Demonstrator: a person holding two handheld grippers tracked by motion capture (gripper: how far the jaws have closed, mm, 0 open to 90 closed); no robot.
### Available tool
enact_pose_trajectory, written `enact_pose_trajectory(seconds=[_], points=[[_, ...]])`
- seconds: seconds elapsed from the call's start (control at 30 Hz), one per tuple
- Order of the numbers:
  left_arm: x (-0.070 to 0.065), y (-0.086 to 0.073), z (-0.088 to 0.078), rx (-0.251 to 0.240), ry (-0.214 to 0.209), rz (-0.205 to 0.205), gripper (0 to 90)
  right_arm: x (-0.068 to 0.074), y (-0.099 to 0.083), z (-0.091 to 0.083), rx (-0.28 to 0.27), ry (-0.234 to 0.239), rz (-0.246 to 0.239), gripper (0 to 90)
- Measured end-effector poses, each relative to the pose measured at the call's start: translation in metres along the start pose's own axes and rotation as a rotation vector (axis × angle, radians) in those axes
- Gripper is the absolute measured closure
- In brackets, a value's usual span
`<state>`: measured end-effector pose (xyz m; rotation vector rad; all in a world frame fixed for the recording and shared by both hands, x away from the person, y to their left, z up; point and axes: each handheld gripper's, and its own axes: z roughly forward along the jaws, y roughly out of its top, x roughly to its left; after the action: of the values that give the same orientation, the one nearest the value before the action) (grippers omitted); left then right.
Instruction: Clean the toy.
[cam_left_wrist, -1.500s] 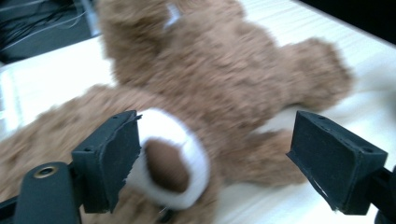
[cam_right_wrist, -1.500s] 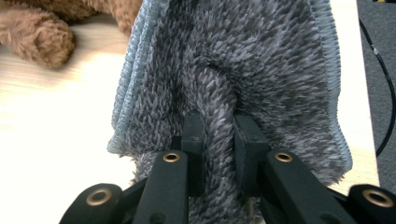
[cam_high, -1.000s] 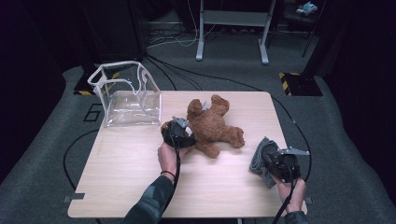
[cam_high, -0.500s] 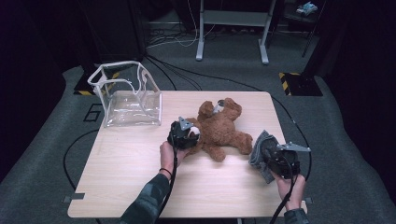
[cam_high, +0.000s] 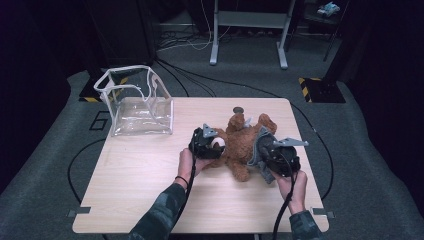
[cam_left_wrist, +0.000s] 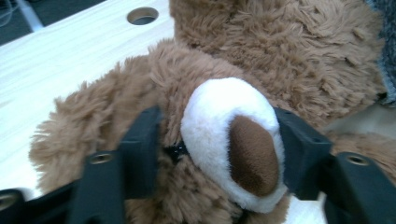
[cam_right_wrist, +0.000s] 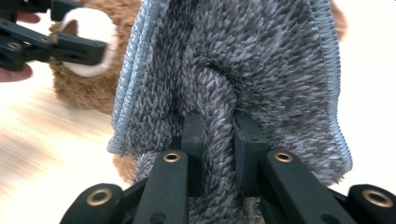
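Note:
A brown teddy bear (cam_high: 239, 142) lies on the wooden table (cam_high: 150, 195), right of centre. My left gripper (cam_high: 216, 148) is at its head. In the left gripper view the jaws sit on both sides of the white muzzle (cam_left_wrist: 219, 112) with its brown nose and touch it; they have just been opening a little, with the muzzle still between them. My right gripper (cam_high: 260, 154) is shut on a fold of a grey fluffy cloth (cam_right_wrist: 243, 56) with a pale blue hem. It holds the cloth (cam_high: 261, 139) against the bear's right side.
A clear plastic bag (cam_high: 135, 102) with white edging stands open at the table's back left corner. A round cable hole (cam_high: 238, 109) is in the tabletop just behind the bear. Cables trail over the grey floor, and a metal stand (cam_high: 247, 30) is behind the table.
The bear has been turned and shifted to the right with my left gripper at its head. My right gripper has carried the grey cloth up and left, against the bear.

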<state>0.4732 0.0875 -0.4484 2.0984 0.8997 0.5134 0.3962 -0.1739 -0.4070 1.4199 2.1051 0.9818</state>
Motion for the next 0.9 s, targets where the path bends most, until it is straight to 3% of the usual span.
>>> enact_pose_trajectory(seconds=[0.17, 0.27, 0.4, 0.53, 0.6, 0.67, 0.9], points=[[-0.002, -0.004, -0.012, -0.026, 0.036, -0.021, 19.0, 0.011, 0.009, 0.013, 0.012, 0.029, -0.011, 76.9], [0.002, -0.013, -0.021, -0.039, 0.053, -0.036, 15.1, 0.015, 0.012, 0.019, 0.020, 0.039, -0.025, 76.8], [0.013, -0.034, -0.033, -0.024, 0.084, -0.047, 12.7, 0.020, 0.016, 0.023, 0.026, 0.046, -0.008, 76.0], [0.028, -0.064, -0.039, -0.001, 0.102, -0.104, 9.3, 0.025, 0.023, 0.028, 0.030, 0.052, -0.036, 75.9], [0.034, -0.079, -0.040, 0.017, 0.108, -0.128, 9.3, 0.030, 0.027, 0.031, 0.032, 0.060, -0.029, 75.8], [0.039, -0.094, -0.040, 0.034, 0.107, -0.158, 9.3, 0.033, 0.033, 0.034, 0.024, 0.068, -0.052, 75.3], [0.041, -0.109, -0.030, 0.062, 0.122, -0.173, 9.3, 0.055, 0.062, 0.048, 0.033, 0.093, -0.101, 74.1]])
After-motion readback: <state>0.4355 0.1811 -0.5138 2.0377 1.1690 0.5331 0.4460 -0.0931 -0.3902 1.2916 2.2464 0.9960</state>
